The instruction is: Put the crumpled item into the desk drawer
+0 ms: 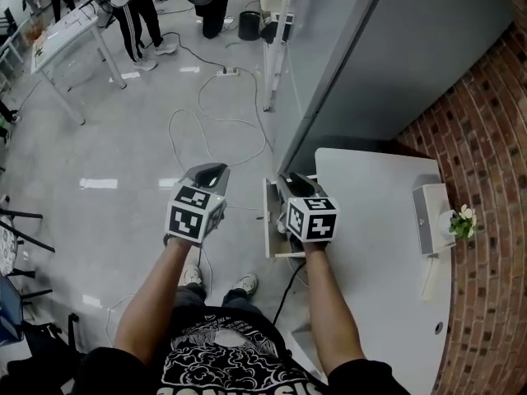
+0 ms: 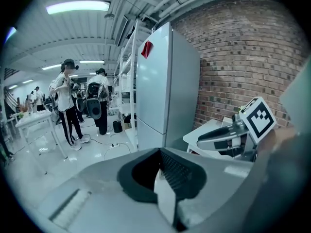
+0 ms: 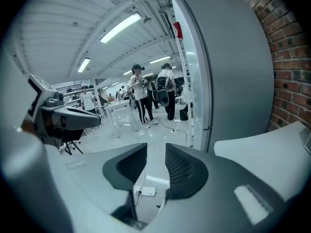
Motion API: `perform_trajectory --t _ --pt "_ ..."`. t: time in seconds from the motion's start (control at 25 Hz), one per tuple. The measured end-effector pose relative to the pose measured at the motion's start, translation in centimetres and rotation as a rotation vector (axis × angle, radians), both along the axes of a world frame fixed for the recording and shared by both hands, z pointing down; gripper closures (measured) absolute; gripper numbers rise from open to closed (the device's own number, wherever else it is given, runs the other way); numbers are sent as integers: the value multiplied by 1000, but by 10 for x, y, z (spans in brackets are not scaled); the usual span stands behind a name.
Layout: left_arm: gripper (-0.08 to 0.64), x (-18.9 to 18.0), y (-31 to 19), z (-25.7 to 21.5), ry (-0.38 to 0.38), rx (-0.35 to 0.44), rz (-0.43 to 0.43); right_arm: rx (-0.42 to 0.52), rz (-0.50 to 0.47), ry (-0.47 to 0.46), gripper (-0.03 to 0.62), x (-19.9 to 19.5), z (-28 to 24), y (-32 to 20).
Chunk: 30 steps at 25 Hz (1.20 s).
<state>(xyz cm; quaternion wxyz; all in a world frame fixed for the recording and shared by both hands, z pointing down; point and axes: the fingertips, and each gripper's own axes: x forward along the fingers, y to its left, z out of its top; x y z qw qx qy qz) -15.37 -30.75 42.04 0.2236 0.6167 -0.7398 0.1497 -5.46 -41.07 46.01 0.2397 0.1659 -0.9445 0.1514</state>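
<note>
The crumpled item shows plainly in no view: it may lie in the open drawer [image 1: 268,229] behind the right tool [image 1: 290,179], whose jaws stand apart on nothing but floor [image 1: 123,179], or be the pale sliver [image 2: 164,198] between the left tool [image 2: 158,173]'s pads [image 2: 183,174], whose tips press together. I would check that first, then work straight down inside the drawer walls. Open room lies left over the floor; the surface [image 1: 379,253] edge hems the right, the grey cabinet [image 1: 387,64] the front.
</note>
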Motion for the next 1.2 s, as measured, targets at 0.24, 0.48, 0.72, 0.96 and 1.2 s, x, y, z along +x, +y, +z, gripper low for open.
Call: perform_trajectory --t 0.24,0.48,0.72,0.96,1.2 --pt "561 -15 7 -28 -13 50 -1 53 19 -42 505 -1 -38 3" --pt "561 -27 8 -51 -23 89 45 102 52 -77 534 -12 -73 14" --pt "561 -39 4 -78 -48 143 89 155 108 -107 591 -15 -102 16" --pt "561 -51 2 -87 -49 155 124 195 156 -115 591 -19 -120 18" --pt "561 -52 -1 -90 -42 180 141 207 179 -109 592 -17 -120 20"
